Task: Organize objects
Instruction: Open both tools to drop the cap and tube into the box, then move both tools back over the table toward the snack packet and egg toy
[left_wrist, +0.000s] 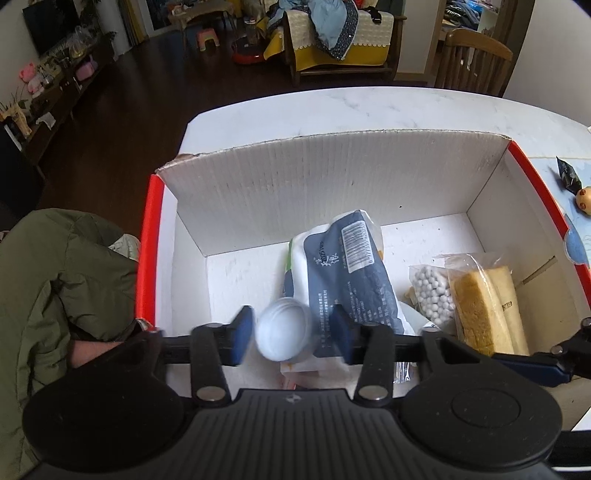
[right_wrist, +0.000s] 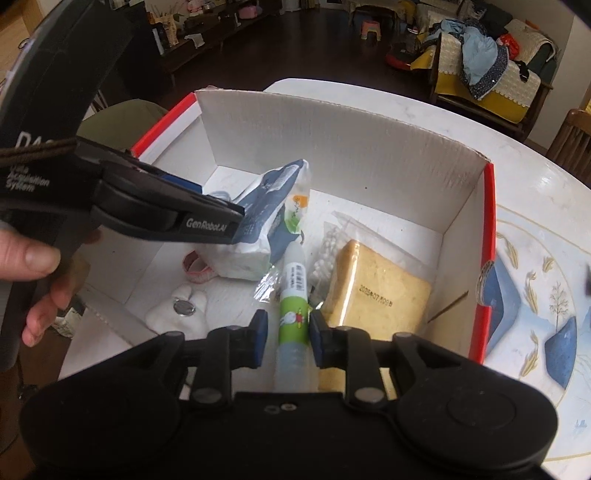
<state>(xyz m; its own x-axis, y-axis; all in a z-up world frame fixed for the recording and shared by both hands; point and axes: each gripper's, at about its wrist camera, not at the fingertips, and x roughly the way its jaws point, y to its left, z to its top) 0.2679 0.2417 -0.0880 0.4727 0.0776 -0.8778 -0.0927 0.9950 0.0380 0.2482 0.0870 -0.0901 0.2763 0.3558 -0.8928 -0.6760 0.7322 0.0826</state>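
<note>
A white cardboard box (left_wrist: 332, 177) with red outer sides stands on the table; it also shows in the right wrist view (right_wrist: 332, 136). My left gripper (left_wrist: 291, 332) hovers over the box, open, with a small round white jar (left_wrist: 282, 328) between its fingers, gaps on both sides. In the right wrist view the left gripper (right_wrist: 229, 221) reaches in from the left. My right gripper (right_wrist: 284, 334) stands around a glue tube with a green label (right_wrist: 293, 306), fingers a little apart from it. In the box lie a blue-and-white packet (left_wrist: 354, 273), a bag of white beads (left_wrist: 432, 291) and a wrapped yellow cake slice (left_wrist: 480, 306).
A small white plush (right_wrist: 181, 310) and a pink tape roll (right_wrist: 195, 267) lie in the box's near left. A patterned placemat (right_wrist: 546, 295) lies right of the box. A small figurine and dark wrapper (left_wrist: 576, 184) sit on the table. A wooden chair (left_wrist: 472, 59) stands behind.
</note>
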